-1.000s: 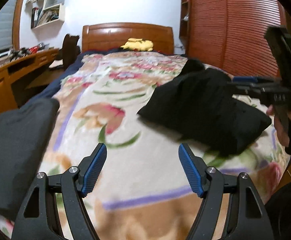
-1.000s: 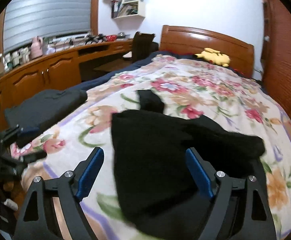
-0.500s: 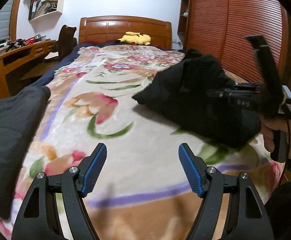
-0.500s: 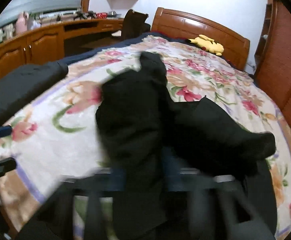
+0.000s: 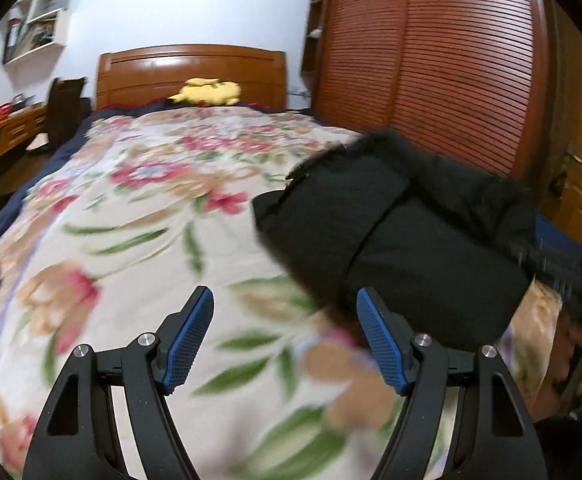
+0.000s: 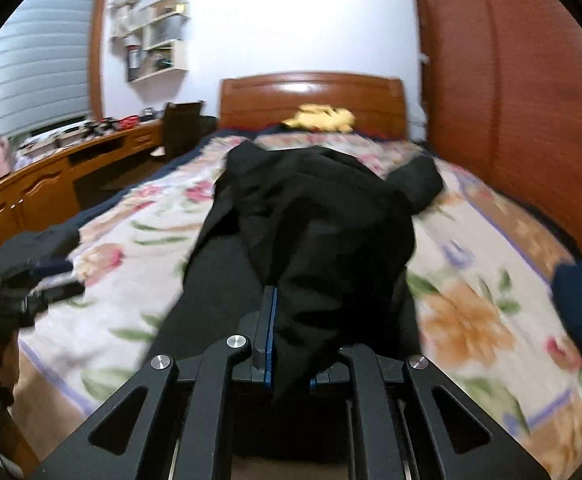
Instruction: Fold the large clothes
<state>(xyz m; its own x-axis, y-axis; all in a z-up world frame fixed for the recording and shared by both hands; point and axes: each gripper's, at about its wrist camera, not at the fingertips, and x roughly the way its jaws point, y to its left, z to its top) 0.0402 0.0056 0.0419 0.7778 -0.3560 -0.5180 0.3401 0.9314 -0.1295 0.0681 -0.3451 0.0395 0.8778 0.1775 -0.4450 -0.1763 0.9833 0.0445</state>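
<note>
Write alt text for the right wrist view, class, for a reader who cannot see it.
The right tool is shut on a bunched black garment that lies on a floral bedspread. Behind it are a wooden headboard and a yellow plush toy.

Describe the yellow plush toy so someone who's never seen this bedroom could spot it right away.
Find the bed's wooden headboard against the white wall. Just in front of it, at the top of the floral blanket, lies the yellow plush toy. It is the only bright yellow thing there, far beyond the black garment.
</note>
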